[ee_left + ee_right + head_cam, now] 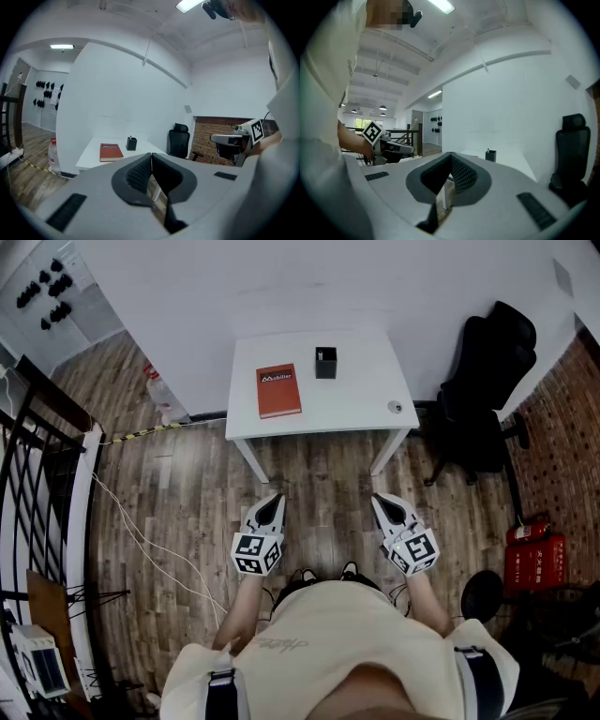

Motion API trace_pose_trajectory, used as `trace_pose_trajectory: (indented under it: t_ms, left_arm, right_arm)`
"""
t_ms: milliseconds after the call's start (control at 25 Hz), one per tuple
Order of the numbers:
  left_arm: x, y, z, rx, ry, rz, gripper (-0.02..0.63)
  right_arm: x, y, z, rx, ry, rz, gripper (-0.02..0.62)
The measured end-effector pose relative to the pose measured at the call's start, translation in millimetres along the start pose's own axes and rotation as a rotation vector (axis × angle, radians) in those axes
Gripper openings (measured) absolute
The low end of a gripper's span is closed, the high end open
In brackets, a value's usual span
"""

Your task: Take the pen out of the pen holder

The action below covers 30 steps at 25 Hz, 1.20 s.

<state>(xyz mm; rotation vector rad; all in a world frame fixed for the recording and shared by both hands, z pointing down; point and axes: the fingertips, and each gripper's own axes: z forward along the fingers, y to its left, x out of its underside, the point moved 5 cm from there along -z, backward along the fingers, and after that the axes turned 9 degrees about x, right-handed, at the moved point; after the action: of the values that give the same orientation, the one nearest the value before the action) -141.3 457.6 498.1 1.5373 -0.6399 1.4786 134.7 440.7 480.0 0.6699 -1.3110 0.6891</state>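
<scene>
A black pen holder point(325, 362) stands on the far middle of a white table point(356, 404); a pen tip just shows above the pen holder point(490, 155) in the right gripper view. The pen holder point(131, 143) also appears small in the left gripper view. My left gripper point(274, 503) and right gripper point(382, 502) hang side by side over the wooden floor, well short of the table. Both have their jaws together with nothing between them.
A red book point(278, 390) lies on the table's left half, and a small round object point(395, 407) sits near its right front corner. A black office chair point(483, 399) stands right of the table. A railing point(37, 456) and cables run along the left.
</scene>
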Motion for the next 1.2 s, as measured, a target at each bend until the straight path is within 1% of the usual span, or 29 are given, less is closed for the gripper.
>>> trace_pose_trajectory:
  t_ms: [160, 400, 560, 720, 880, 1040, 1200]
  left_arm:
    - [4.1, 17.0, -7.6, -0.003, 0.004, -0.009, 0.020]
    - [12.8, 24.0, -13.4, 0.019, 0.009, -0.019, 0.020]
    - [24.6, 28.8, -10.0, 0.011, 0.029, -0.059, 0.020]
    - [27.8, 26.5, 10.9, 0.020, 0.046, -0.070, 0.020]
    - [28.5, 31.5, 37.2, 0.013, 0.077, -0.058, 0.020]
    - [14.3, 45.4, 75.3, -0.015, 0.082, -0.059, 0.020]
    - [-8.5, 61.8, 107.6, -0.043, 0.065, -0.018, 0.020]
  right_arm:
    - [0.0, 12.2, 10.5, 0.019, -0.010, 0.021, 0.008]
    - [10.3, 20.3, 9.5, 0.056, 0.028, 0.026, 0.008]
    - [13.3, 19.6, 4.5, 0.073, 0.060, 0.013, 0.008]
    - [25.5, -1.6, 5.6, 0.091, 0.101, 0.033, 0.008]
    - [38.7, -22.7, 22.3, 0.082, 0.108, 0.076, 0.008]
    - [41.1, -52.9, 61.2, 0.039, 0.093, 0.095, 0.008]
    - [30.6, -79.0, 102.7, -0.009, 0.048, 0.060, 0.008]
